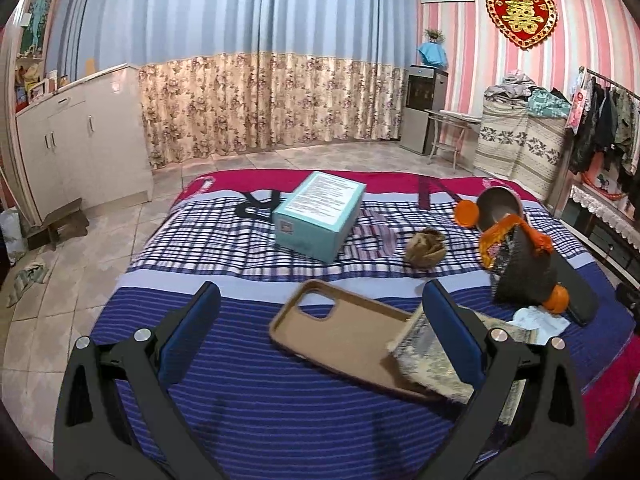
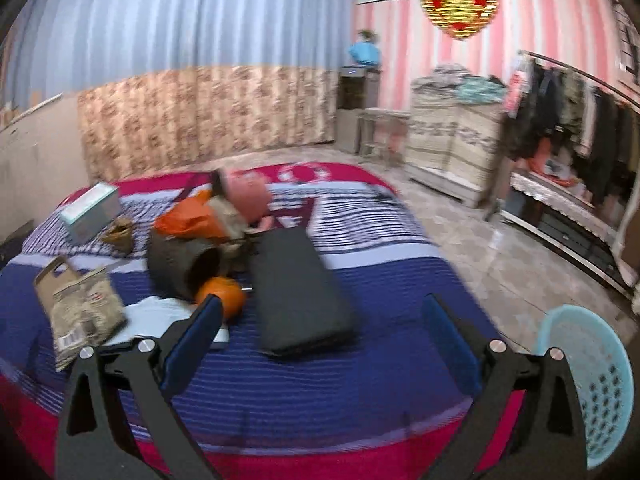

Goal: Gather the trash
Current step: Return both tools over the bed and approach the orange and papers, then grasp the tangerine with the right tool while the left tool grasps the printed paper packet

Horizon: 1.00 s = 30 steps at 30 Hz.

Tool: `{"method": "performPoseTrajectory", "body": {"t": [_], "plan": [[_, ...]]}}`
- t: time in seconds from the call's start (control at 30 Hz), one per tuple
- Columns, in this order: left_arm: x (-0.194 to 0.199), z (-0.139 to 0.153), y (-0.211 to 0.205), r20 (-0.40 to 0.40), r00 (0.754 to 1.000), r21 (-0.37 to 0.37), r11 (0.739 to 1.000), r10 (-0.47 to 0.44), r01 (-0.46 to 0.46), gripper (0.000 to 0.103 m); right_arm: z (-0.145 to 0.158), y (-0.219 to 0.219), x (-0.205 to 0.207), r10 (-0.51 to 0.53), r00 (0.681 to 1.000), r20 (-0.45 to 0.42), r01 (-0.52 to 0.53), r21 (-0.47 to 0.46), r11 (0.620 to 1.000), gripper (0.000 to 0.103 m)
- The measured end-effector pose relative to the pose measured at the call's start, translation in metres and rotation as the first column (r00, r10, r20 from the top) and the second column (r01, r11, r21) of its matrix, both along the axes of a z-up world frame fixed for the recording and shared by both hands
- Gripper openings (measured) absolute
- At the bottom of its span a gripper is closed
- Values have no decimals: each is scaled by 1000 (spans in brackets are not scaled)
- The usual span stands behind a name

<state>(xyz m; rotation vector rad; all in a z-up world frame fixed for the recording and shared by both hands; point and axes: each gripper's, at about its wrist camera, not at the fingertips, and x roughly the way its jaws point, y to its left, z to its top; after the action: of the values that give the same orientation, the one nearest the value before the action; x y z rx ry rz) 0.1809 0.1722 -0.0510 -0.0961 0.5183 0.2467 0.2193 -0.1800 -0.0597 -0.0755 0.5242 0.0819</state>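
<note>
A striped bed (image 1: pixel 248 392) carries the clutter. In the left wrist view my left gripper (image 1: pixel 320 312) is open and empty above a brown phone case (image 1: pixel 340 332). A torn paper wrapper (image 1: pixel 428 356) lies on the case beside my right finger. A crumpled brown paper ball (image 1: pixel 425 247) lies further back, and white paper (image 1: pixel 540 320) lies at the right. In the right wrist view my right gripper (image 2: pixel 322 324) is open and empty over the bed's near edge, close to a black flat case (image 2: pixel 300 300), an orange (image 2: pixel 222 296) and white paper (image 2: pixel 160 316). A light blue basket (image 2: pixel 588 384) stands at the right.
A teal box (image 1: pixel 320 216) sits mid-bed. A dark tipped container with orange plastic (image 1: pixel 516 256) and a pink cup (image 2: pixel 244 196) lie at the bed's right. A white cabinet (image 1: pixel 80 140) stands left, a clothes rack (image 2: pixel 580 120) right. Tiled floor surrounds the bed.
</note>
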Motion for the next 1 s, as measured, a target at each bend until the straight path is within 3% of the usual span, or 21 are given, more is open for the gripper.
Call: {"method": "performPoseTrajectory", "body": {"t": [0.07,0.17,0.27,0.43,0.53,0.77,1.0], "plan": [[-1,-1,5,-2,1000,6,1000,5,-5,98,-5,18,8,53,998,-21,-52,12,999,91],[-2,-5,13,-14,1000,7,1000,9,-9,98,-15,40,22,116,990,-75,-116,2,993,72],[-2,-8,18,-25,1000,-6,1000,12,-12,98,-26,55,35,166,978,-129,-165,22,986,66],[-1,-15,14,-51,999,-44,999,-15,13,98,-47,63,52,175,959,-221,-171,37,985,40],[-2,-19,0,-63,997,-42,998,-45,43,98,-47,64,55,189,959,-211,-176,79,981,24],[-1,-29,-46,-114,982,-70,987,-151,143,98,-31,31,32,168,977,-135,-151,128,980,19],[12,-43,-89,-211,956,-66,979,-204,195,97,-7,-20,3,84,992,-98,-78,65,995,19]]}}
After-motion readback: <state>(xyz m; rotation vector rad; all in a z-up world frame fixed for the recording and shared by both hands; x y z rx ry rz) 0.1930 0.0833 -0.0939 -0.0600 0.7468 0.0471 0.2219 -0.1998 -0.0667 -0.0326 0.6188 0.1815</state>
